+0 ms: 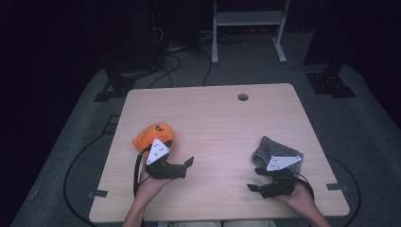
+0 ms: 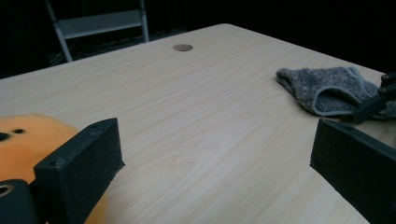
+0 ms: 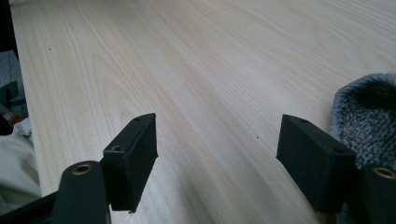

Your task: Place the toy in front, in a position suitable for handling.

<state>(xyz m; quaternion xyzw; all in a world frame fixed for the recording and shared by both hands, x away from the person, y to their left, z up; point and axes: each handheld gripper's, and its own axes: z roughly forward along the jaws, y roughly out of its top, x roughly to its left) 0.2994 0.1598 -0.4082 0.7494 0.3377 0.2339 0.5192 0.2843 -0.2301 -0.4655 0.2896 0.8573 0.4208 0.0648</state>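
Grey sock (image 3: 362,112) seemingly beside right jaws.

The plush toy (image 1: 155,135) at about 9 o'clock on the counter (image 1: 222,123) is bright orange with small dark face marks on top. The sock (image 1: 273,150) at about 4 o'clock is mottled grey, a speckled knit of lighter and darker flecks, with a paler grey edge. The counter is pale wood with fine, light-brown grain streaks. Both grippers, left (image 1: 189,161) and right (image 1: 253,187), are black, each topped with a light grey plate.
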